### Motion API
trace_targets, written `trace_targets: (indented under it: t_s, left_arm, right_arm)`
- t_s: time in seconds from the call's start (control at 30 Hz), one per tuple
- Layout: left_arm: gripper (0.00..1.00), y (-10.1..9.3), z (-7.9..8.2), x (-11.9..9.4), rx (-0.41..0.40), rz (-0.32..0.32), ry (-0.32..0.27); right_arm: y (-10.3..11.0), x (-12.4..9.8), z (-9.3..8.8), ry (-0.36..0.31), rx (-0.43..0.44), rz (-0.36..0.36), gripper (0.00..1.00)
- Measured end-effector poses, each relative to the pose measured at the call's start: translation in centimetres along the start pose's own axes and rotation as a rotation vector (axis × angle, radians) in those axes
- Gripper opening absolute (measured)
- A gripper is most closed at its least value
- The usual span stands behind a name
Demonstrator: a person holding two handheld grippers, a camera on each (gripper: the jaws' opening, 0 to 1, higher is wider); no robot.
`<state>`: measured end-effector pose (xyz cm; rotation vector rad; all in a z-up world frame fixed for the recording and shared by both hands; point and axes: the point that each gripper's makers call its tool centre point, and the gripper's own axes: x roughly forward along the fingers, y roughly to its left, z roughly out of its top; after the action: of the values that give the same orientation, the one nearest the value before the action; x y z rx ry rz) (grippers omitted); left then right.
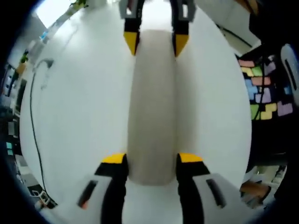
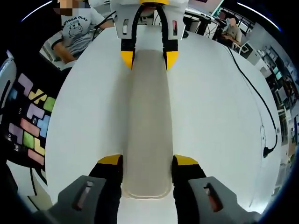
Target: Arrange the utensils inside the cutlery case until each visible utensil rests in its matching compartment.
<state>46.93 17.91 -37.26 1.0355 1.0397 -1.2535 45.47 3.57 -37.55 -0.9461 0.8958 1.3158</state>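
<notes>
The cutlery case (image 1: 152, 107) is lying lengthwise on the white table (image 1: 79, 116) as a long, narrow, pale beige body with rounded ends and a smooth closed top; its compartments and utensils are not showing. The left gripper (image 1: 152, 161) is clamping one end of the case, yellow-tipped jaws pressing both long sides. The right gripper (image 2: 147, 163) is clamping the opposite end the same way, and each gripper is appearing at the far end of the other's view. Open tabletop is extending on both long sides of the case. A black cable (image 2: 261, 107) is running along one table edge. A mat of coloured blocks (image 2: 30, 123) is sitting beyond the other edge.
</notes>
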Motion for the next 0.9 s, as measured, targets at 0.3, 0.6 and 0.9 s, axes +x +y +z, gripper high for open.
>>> trace_targets:
  t_s: [0.3, 0.6, 0.9]
  left_arm:
    - [0.43, 2.5, 3.0, -1.1, 0.013, 0.042, -0.021]
    - [0.43, 3.8, 4.1, 0.5, -0.006, 0.009, -0.028]
    - [0.43, 4.2, 4.1, 1.1, -0.024, -0.009, -0.027]
  right_arm:
    - [-3.2, -2.8, -1.5, -0.028, -0.013, -0.055, 0.43]
    - [-4.9, -1.1, -3.6, 0.043, -0.015, -0.033, 0.43]
    - [-5.7, -0.6, -3.8, 0.083, -0.014, -0.022, 0.43]
